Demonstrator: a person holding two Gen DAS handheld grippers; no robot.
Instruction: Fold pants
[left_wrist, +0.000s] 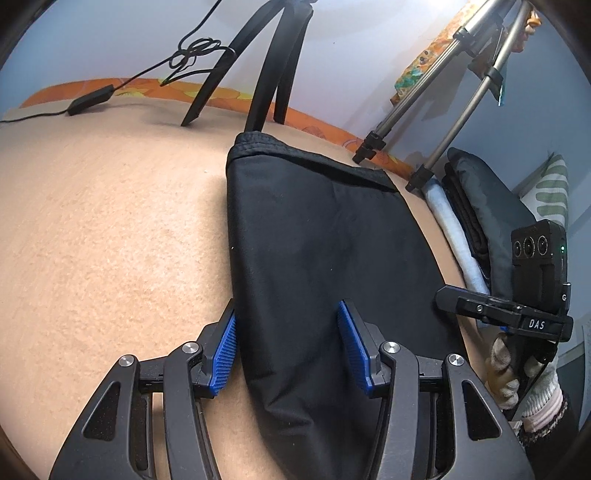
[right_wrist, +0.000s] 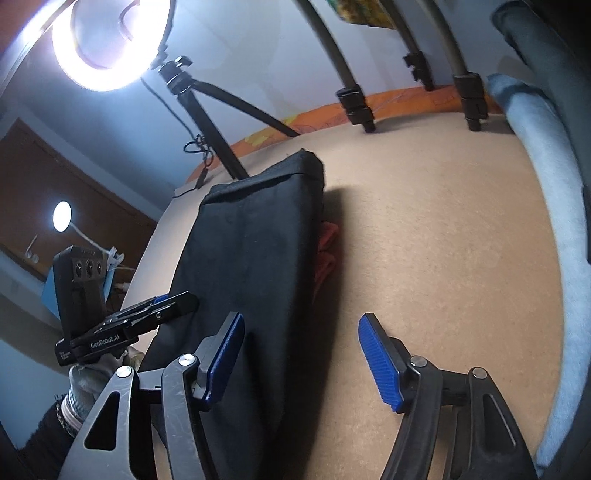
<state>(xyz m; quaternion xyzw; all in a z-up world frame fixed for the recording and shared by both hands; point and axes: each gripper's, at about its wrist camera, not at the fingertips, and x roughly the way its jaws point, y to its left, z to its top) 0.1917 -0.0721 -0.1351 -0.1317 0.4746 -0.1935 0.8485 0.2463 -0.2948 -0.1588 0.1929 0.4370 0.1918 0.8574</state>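
Tan bed surface (left_wrist: 110, 229) — black pants (left_wrist: 314, 240) lie folded lengthwise; left gripper (left_wrist: 288, 350) and right gripper (right_wrist: 301, 354) spread wide, straddling the near end for the next fold.

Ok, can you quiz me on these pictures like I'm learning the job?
1. True or false: the pants are red.
2. What glows at the top left of the right wrist view? A) ring light B) candle C) TV
3. Which gripper has cloth filling the whole gap between its jaws?

Key: 1 false, they are black. 2 A. 3 the left gripper.
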